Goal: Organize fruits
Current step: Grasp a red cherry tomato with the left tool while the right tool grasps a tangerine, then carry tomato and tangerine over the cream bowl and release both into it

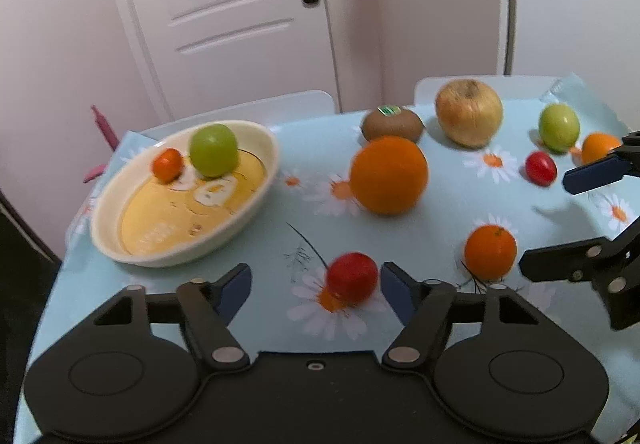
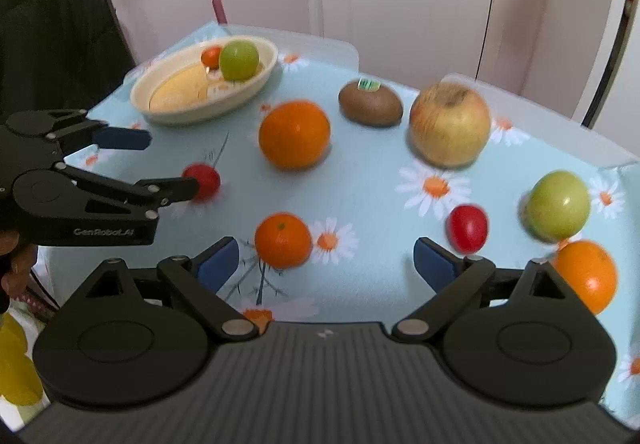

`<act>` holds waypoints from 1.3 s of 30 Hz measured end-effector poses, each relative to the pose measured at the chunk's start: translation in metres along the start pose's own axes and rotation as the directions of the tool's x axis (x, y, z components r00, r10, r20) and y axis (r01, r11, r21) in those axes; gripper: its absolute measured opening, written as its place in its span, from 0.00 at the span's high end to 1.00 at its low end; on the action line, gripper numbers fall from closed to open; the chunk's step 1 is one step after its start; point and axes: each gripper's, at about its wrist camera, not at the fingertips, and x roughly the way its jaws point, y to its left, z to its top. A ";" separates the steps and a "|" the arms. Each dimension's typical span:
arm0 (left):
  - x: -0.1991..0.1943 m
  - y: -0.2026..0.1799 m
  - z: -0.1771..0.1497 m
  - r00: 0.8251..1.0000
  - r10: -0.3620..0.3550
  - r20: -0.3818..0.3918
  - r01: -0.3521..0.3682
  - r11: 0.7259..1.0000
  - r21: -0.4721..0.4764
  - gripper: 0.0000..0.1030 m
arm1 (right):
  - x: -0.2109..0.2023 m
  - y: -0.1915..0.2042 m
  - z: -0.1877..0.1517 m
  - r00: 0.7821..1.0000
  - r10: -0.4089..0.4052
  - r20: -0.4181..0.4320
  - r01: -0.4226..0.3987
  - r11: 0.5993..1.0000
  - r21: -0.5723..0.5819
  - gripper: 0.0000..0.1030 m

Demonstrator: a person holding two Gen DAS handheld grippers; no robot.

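On the daisy tablecloth, a red tomato sits between the open left gripper.

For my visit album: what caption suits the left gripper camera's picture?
Left gripper open around a red tomato on a daisy tablecloth, fruit scattered, dish waiting.

I count four oranges, two red tomatoes, two green apples, one yellow apple, one kiwi, one bowl and one small orange-red fruit.
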 end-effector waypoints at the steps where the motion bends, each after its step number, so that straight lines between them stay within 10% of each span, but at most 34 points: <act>1: 0.003 -0.001 0.000 1.000 -0.006 0.000 0.006 1.000 0.003 0.34 | 0.003 0.001 -0.001 1.000 0.007 -0.007 -0.007 1.000 0.001 0.04; 8: 0.018 -0.007 0.000 0.998 -0.066 -0.019 0.066 0.998 0.002 0.66 | 0.015 0.008 -0.002 0.999 0.032 -0.014 -0.032 0.999 -0.001 0.14; 39: 0.000 0.000 -0.007 0.999 -0.041 -0.034 0.040 0.999 -0.027 0.67 | 0.025 0.021 0.008 0.999 0.039 -0.027 -0.040 0.999 -0.026 0.50</act>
